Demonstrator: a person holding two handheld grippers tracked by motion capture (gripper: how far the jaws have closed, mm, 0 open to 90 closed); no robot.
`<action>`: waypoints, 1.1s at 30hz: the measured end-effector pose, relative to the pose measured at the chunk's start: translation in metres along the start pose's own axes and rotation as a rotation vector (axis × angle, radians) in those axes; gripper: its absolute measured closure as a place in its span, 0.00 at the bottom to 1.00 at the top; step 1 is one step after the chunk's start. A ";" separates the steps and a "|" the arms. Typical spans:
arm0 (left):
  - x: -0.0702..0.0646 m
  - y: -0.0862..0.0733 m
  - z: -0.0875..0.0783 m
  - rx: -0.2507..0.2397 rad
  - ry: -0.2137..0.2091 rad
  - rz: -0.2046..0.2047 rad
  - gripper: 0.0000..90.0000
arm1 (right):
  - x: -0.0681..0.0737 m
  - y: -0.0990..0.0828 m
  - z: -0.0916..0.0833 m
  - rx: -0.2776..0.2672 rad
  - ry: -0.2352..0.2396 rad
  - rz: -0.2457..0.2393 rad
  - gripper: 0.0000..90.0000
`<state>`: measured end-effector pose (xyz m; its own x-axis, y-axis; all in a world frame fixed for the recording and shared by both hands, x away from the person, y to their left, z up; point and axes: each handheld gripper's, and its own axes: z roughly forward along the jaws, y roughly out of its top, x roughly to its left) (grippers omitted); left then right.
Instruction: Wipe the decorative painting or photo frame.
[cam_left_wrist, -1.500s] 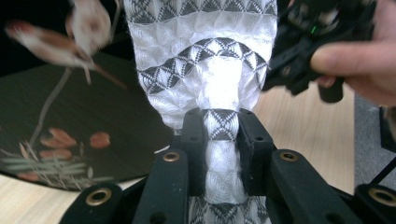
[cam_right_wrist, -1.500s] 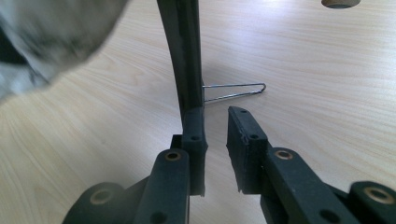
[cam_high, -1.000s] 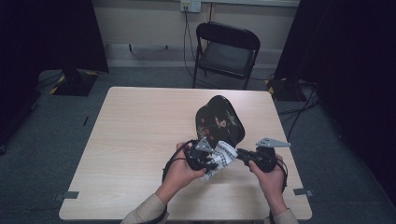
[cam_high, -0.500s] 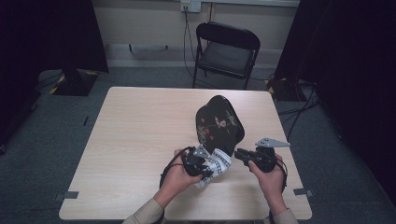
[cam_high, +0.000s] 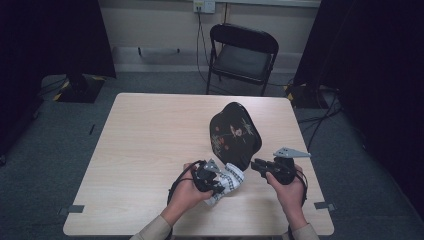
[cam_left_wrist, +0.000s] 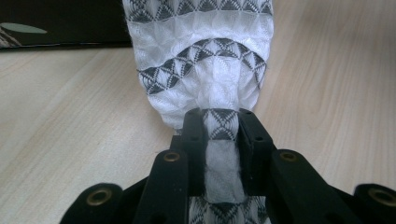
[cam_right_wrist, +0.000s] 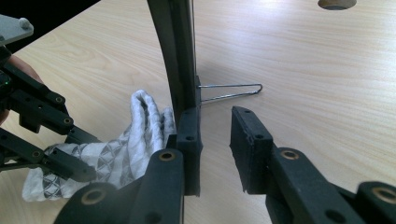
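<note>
Left gripper (cam_left_wrist: 220, 122) clamps the white woven cloth with grey triangle bands (cam_left_wrist: 201, 51), at six o'clock of the glossy black lacquered tray (cam_high: 234, 134); right gripper (cam_right_wrist: 215, 135), jaws just opening, stands unclenched beside the tray's thin edge.

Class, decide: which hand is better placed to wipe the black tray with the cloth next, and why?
Left. Its claw is clamped on the cloth beside the tray; the right claw is open, holding nothing.

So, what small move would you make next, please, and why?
Probably ease the right gripper back, clear of the tray. Its jaws have just been opening with nothing between them. The tray's rim is beside one jaw, and the tray looks propped on its wire stand. The left gripper is shut on the cloth.
</note>
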<state>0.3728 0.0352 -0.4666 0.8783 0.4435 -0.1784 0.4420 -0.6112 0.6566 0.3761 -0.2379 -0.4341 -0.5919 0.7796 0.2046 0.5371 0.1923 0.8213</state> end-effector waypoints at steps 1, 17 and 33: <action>-0.001 0.000 0.000 -0.004 -0.006 0.007 0.84 | 0.000 0.000 0.000 -0.001 -0.001 0.000 0.81; -0.030 0.031 0.002 -0.030 -0.064 0.120 0.84 | -0.003 0.001 -0.004 -0.016 -0.014 0.013 0.75; -0.033 0.040 0.027 0.009 -0.093 0.127 0.84 | -0.012 0.002 -0.012 -0.030 -0.067 0.033 0.64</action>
<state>0.3669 -0.0216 -0.4539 0.9402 0.3000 -0.1614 0.3273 -0.6645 0.6718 0.3770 -0.2544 -0.4287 -0.5319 0.8237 0.1962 0.5366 0.1487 0.8306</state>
